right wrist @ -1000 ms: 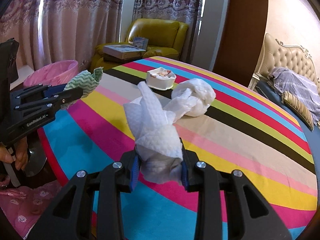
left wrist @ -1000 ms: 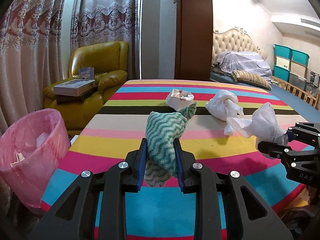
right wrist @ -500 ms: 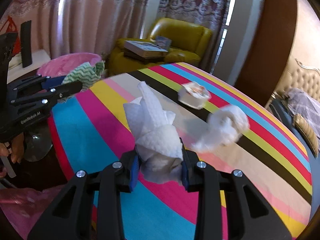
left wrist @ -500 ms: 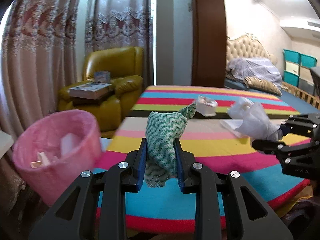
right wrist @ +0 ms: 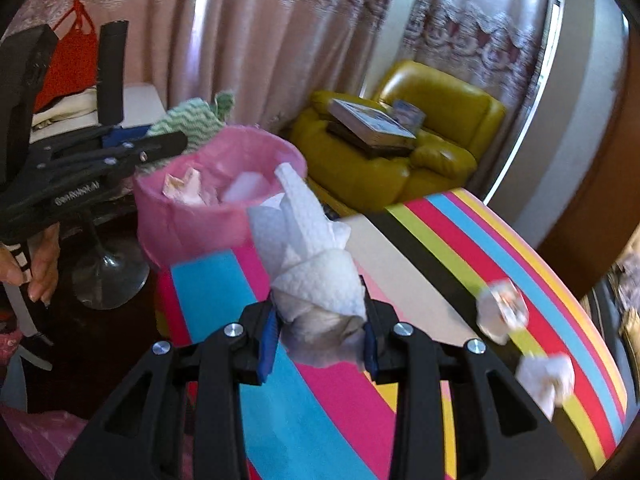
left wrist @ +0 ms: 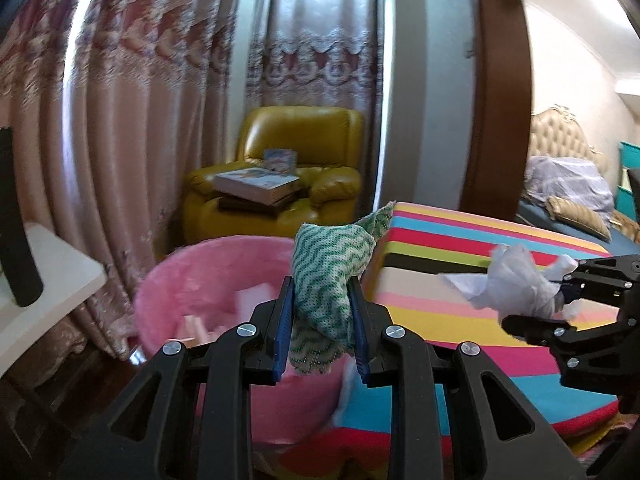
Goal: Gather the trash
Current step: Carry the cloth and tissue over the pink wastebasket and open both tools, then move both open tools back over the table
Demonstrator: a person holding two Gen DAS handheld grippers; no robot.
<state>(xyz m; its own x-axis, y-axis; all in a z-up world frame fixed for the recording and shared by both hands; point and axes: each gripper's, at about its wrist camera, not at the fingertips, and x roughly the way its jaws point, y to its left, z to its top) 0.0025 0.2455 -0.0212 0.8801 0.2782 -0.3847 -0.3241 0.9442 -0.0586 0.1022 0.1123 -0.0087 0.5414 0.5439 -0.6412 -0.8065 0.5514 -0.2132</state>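
Beside the striped table (left wrist: 460,280), off its left edge, we see a pink bin (left wrist: 208,276) with pale scraps lying inside it. Our left gripper (left wrist: 322,316) pinches a green-and-white wavy cloth (left wrist: 330,276) between its 2 blue-padded fingers (left wrist: 282,332), and the cloth stands up out of the jaws, held in the air right at the bin's near rim; from the right wrist view that same cloth (right wrist: 188,118) sits at the bin's far-left edge (right wrist: 224,216). Our right gripper (right wrist: 320,336) is clamped on a crumpled white paper towel (right wrist: 316,276), its 2 fingers (right wrist: 267,338) pressed into the wad's lower part, with the loose end sticking upward. That wad is held above the table's blue and pink stripes (right wrist: 304,408), near the bin but not over it. From the left wrist view we see the towel (left wrist: 516,284) well to the right of the cloth. On the table, at the right of the right wrist view, 2 more blurred items lie apart: a small white piece with coloured bits (right wrist: 502,310) and another white wad (right wrist: 548,376). Behind the bin stands a yellow armchair (left wrist: 300,148) with stacked books (left wrist: 258,188) on its seat, in front of pink curtains (left wrist: 132,112).
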